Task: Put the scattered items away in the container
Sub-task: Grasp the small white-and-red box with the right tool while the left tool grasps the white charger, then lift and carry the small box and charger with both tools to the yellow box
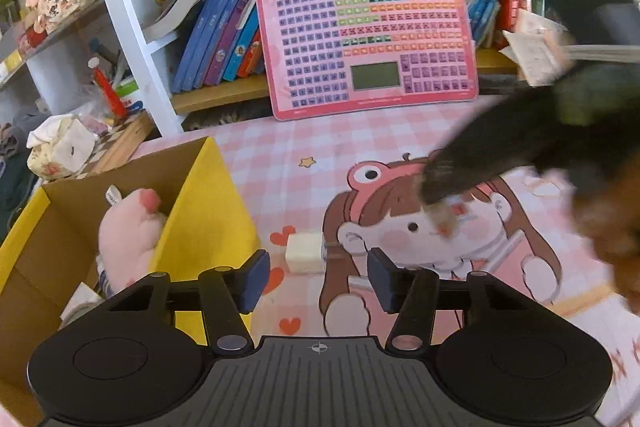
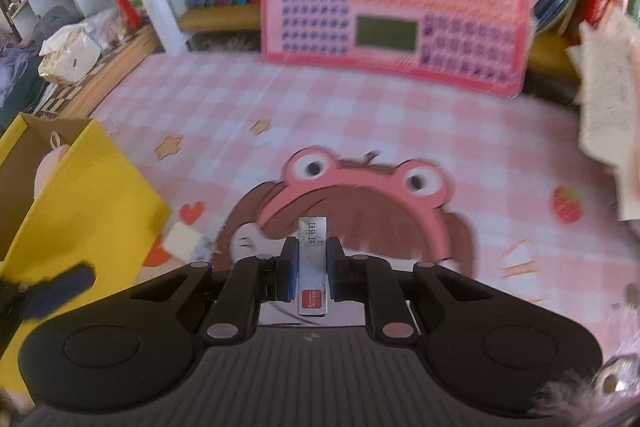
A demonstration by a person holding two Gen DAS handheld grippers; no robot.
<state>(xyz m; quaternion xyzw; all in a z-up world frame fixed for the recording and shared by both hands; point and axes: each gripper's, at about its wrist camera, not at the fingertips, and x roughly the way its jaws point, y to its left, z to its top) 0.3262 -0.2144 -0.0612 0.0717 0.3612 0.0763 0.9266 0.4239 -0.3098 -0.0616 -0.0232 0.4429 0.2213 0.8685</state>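
Note:
A yellow cardboard box point(image 1: 208, 211) stands at the left on the pink cartoon mat; it also shows in the right wrist view point(image 2: 84, 203). A pink plush toy point(image 1: 132, 231) lies inside it. A cream plug adapter point(image 1: 304, 253) lies on the mat beside the box, also seen in the right wrist view point(image 2: 182, 241). My left gripper point(image 1: 318, 277) is open just before the adapter, one finger on each side. My right gripper point(image 2: 312, 261) is shut on a silver staple box point(image 2: 313, 263) above the mat. It appears blurred at the right in the left wrist view point(image 1: 444, 195).
A pink keyboard toy point(image 1: 368, 39) leans against a bookshelf with books point(image 1: 224, 31) at the back. A tissue box point(image 1: 60, 145) sits at the left. Papers point(image 2: 608, 115) stand at the right edge.

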